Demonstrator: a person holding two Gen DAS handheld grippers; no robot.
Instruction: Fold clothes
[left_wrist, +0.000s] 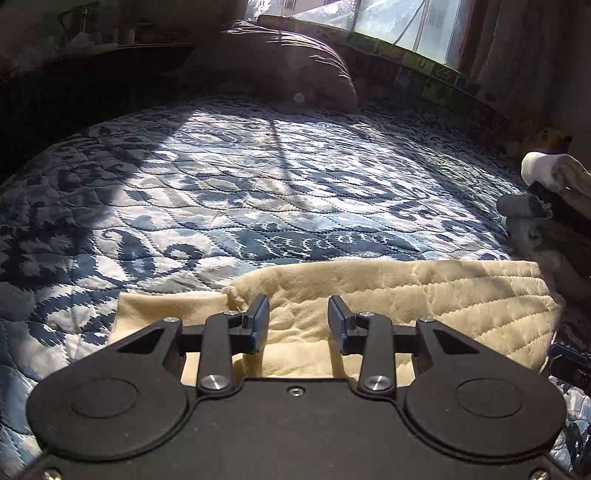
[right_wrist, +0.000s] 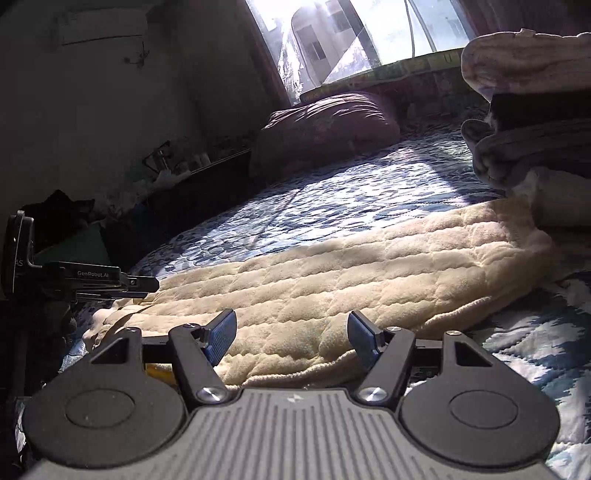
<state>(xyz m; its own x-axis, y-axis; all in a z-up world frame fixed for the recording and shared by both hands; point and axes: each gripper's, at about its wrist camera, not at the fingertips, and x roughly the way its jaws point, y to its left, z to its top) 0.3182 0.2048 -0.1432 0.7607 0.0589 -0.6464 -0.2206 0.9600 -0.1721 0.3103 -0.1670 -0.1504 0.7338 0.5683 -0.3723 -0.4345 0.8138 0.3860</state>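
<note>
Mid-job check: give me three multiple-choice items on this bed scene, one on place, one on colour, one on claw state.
1. Where is the stack of folded clothes relative to the garment?
A. at its right end
B. under it
C. on the pillow

2. What colour is the garment?
A. red
B. cream
C. black

3. How do the left claw and right claw stand?
A. both shut on cloth
B. one shut
C. both open

Answers: 1 A, the stack rises at the right edge; 2 B, pale quilted fleece; 3 C, jaws apart above cloth.
</note>
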